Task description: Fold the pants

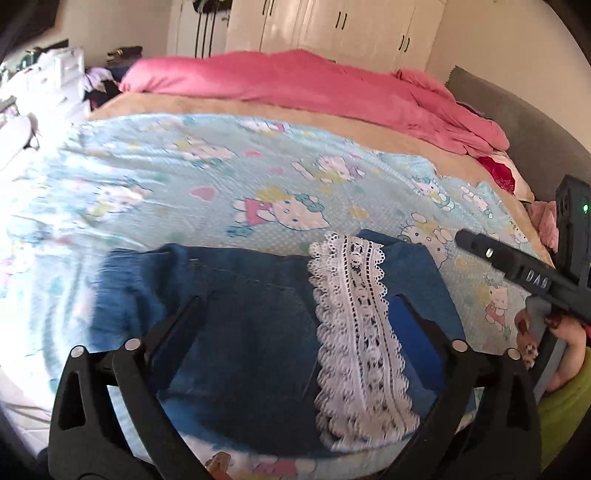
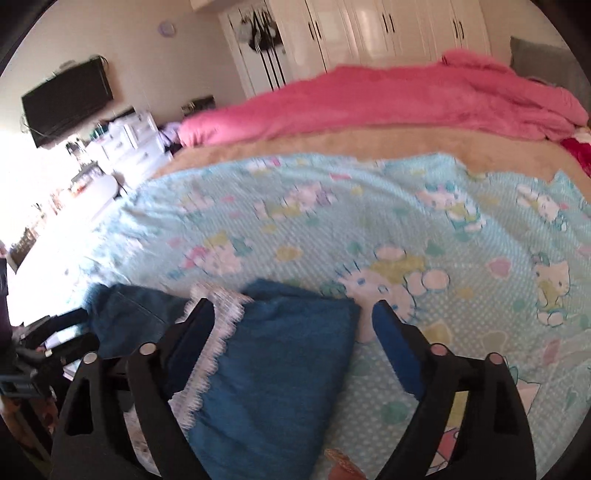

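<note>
Blue denim pants (image 1: 251, 332) with a white lace trim (image 1: 354, 332) lie folded into a compact stack on the light blue cartoon sheet (image 1: 221, 177). My left gripper (image 1: 299, 299) is open above the stack, its jaws wide apart and holding nothing. The right gripper shows in the left wrist view as a black body (image 1: 517, 266) at the right, held by a hand. In the right wrist view the pants (image 2: 288, 350) and lace edge (image 2: 207, 362) lie between the wide-apart jaws of my right gripper (image 2: 291, 306), which is open and empty.
A pink blanket (image 1: 314, 81) is bunched along the far side of the bed, over a tan cover (image 1: 295, 114). A grey headboard (image 1: 524, 125) is at the right. White wardrobes (image 2: 388, 29), a wall TV (image 2: 66, 99) and cluttered white drawers (image 2: 125, 144) stand beyond.
</note>
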